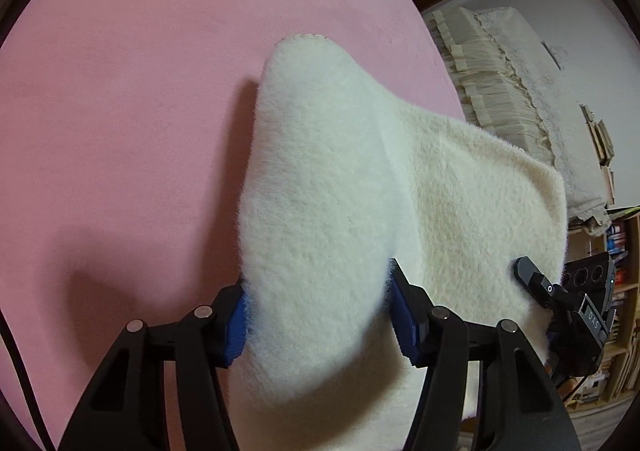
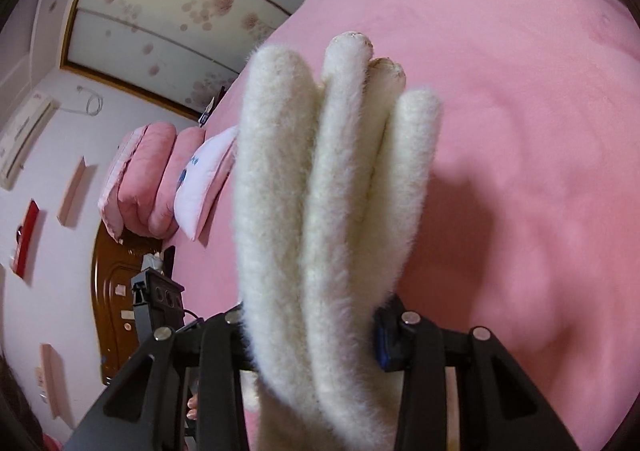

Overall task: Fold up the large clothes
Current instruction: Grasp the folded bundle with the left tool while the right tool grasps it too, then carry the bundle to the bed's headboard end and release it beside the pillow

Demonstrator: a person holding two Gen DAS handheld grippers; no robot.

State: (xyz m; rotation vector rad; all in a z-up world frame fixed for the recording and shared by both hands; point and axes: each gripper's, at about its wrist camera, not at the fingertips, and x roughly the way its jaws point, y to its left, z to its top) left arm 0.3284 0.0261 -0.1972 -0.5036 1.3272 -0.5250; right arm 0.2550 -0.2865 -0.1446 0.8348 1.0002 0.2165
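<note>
Now my left hand-held gripper is clamped on a bunched fold of the fluffy white garment, and my right hand-held gripper pinches stacked layers, holding it above the pink bed to fold.

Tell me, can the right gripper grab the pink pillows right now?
Probably not. The right gripper is shut on a thick bunch of the fluffy white garment, so its jaws are full. The pink pillows lie far off across the pink bed.
</note>
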